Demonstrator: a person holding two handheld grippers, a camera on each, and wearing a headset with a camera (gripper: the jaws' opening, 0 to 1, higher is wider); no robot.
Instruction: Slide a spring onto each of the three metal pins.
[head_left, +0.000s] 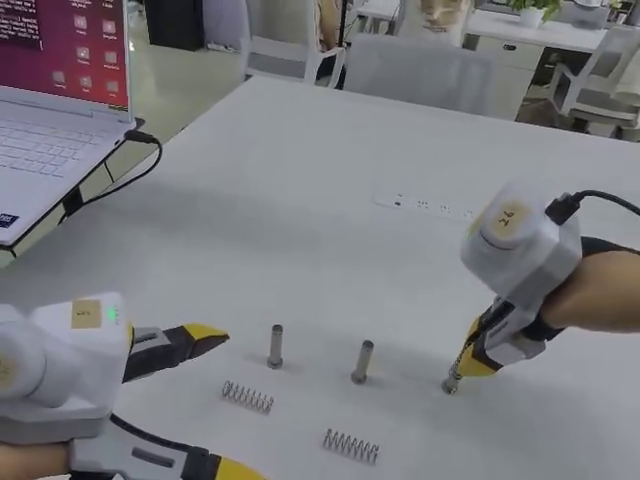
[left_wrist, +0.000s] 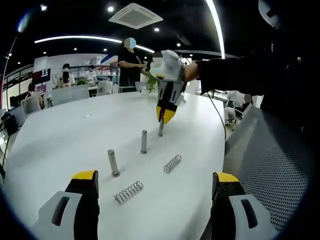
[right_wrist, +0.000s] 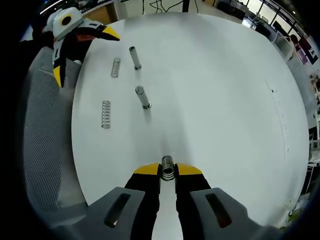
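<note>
Plainly, the right hand-held gripper (right_wrist: 168, 170) had its yellow-tipped jaws pressed together on the held spring (right_wrist: 167, 167), a tight steel coil seen end-on as a ring in the right gripper view. In the head view that coil stood upright at the jaw tips with its lower end on the white matte surface (head_left: 330, 200); whether a pin stood inside it I could not tell. Two smooth grey cylinders with flared bases stood upright and bare: the first pin (head_left: 276, 346), and the second pin (head_left: 363, 361) at its 3 o'clock. The right hand-held gripper lay at 3 o'clock of the second pin. The first loose spring (head_left: 247, 397) lay flat at 7 o'clock of the first pin, and the second loose spring (head_left: 351, 446) lay flat at 6 o'clock of the second pin, both open wire coils apart from the pins. The left hand-held gripper (left_wrist: 155, 176) had its jaws spread wide, holding nothing, with the first loose spring near them. At 10 o'clock of the surface sat a white laptop (head_left: 40, 120) with a black cable (head_left: 150, 160), and at 1 o'clock a flat white power strip (head_left: 425, 206).
</note>
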